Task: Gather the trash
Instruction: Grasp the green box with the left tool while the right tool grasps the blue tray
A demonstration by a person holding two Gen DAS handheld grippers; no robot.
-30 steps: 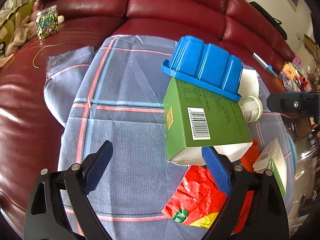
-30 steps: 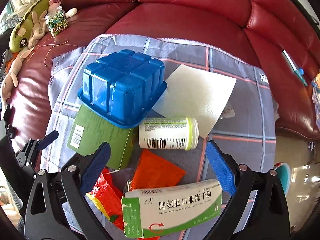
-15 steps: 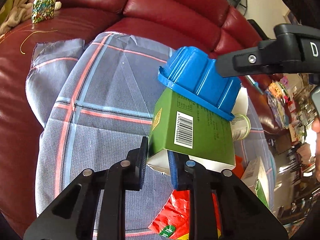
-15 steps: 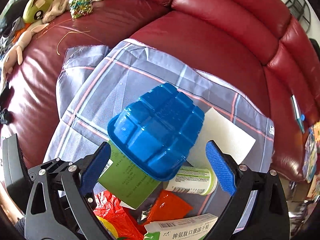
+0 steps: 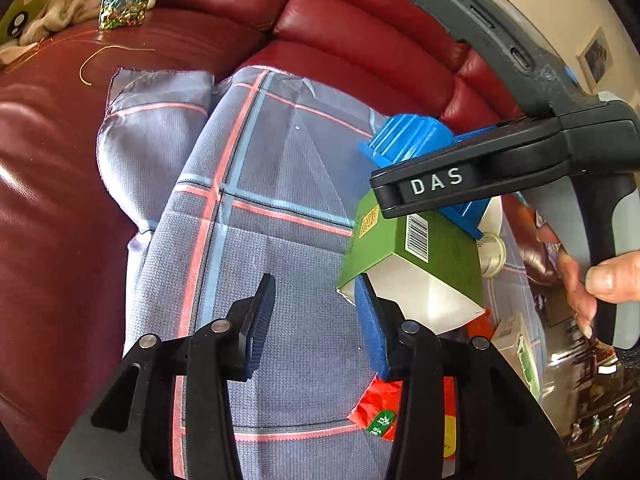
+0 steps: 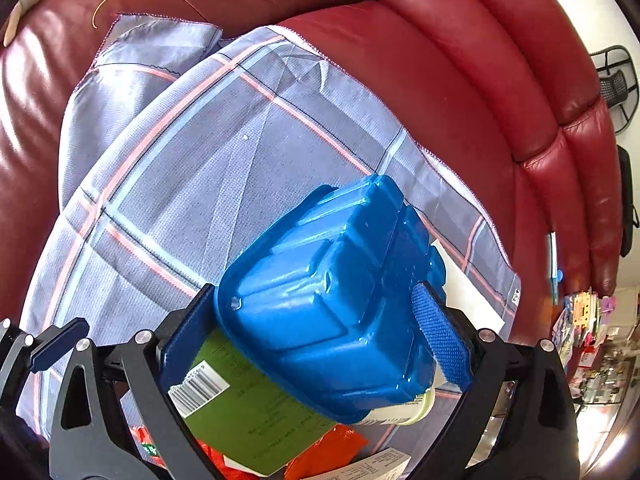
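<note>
The landmark is the checked cloth spread over the red sofa. At its left the cloth lies bare. Over that bare part, the left gripper has released: half a second ago its pads pinched the near corner of the green box, and now the jaws stand apart with only the right pad just beside that corner. So the box is free again, lying on the right half of the cloth, propped up on the pile. Further right, the right gripper has come down over the blue plastic tray, which sits upside down on the box. A second ago it hovered wide above the pile; now its pads press both sides of the tray, grasping it. Judging by this, the tray goes first. The red wrapper lies beneath, at the cloth's near right edge.
</note>
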